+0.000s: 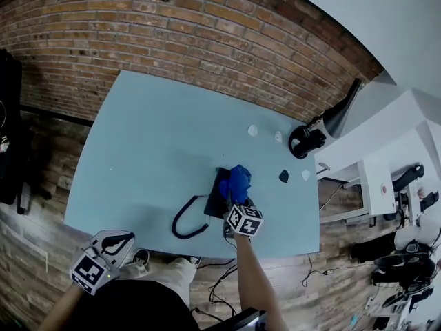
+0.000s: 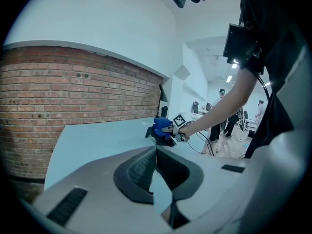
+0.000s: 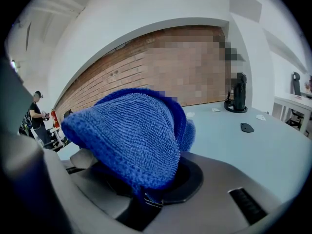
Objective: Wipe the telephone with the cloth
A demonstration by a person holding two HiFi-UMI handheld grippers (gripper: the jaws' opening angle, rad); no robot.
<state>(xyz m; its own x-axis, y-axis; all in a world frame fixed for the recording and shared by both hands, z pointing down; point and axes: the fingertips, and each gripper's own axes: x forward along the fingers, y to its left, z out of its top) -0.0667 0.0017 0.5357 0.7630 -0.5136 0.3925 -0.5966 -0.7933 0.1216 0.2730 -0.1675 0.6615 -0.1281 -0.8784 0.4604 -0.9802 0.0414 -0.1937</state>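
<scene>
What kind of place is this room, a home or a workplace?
Probably a workplace, perhaps a lab or studio. A brick wall stands behind a plain work table, white desks with gear stand at the side, and other people stand in a bright open room beyond.

The cloth (image 1: 239, 181) lies on the telephone (image 1: 220, 197) by the table's (image 1: 151, 136) near edge, right gripper (image 1: 235, 200) just nearer, left gripper (image 1: 112, 245) well off near-left.
</scene>
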